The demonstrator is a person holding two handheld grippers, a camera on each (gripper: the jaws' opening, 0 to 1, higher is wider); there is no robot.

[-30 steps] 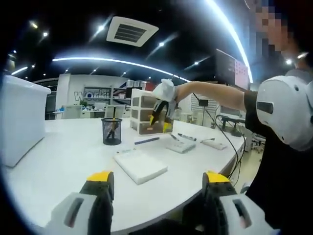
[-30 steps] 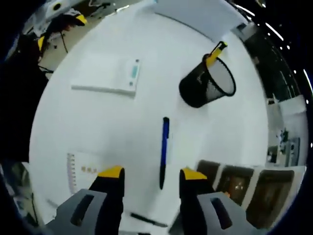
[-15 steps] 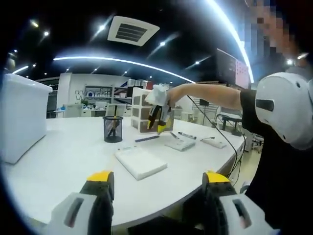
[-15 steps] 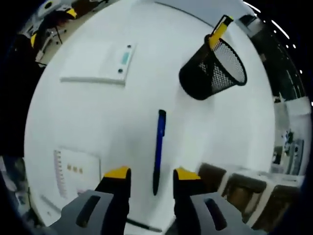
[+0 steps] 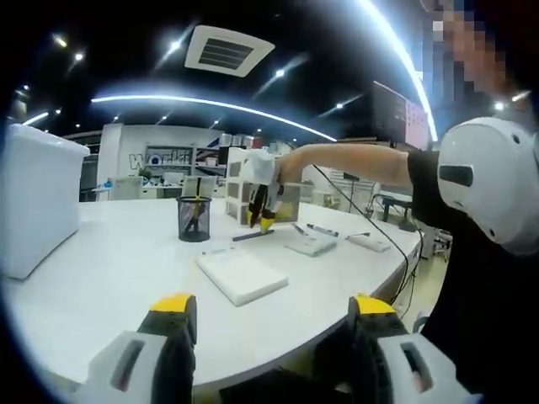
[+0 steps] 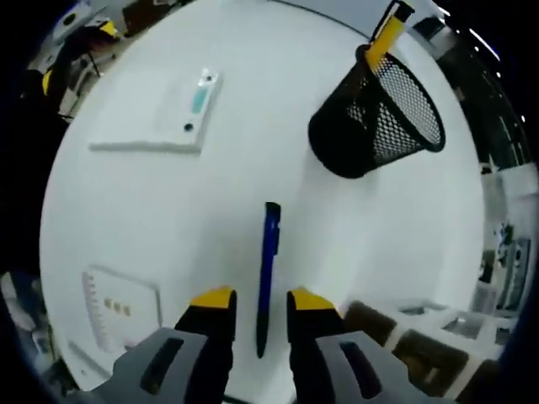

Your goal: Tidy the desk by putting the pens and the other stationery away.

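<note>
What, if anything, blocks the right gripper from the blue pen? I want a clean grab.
Nothing visible: the right gripper is open with its jaws either side of the blue pen, bare table around it.

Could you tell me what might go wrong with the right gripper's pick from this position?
The right gripper straddles only the near end of the slim blue pen, so the pen may pivot or slip when lifted. The black mesh pen cup looks light; an off-centre drop could tip it.

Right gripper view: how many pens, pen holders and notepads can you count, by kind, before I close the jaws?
Pens: 2, the blue pen on the desk and the yellow pen in the holder.
Mesh pen holder: 1.
White notepad: 1.
Spiral notebook: 1.
Total: 5.
</note>
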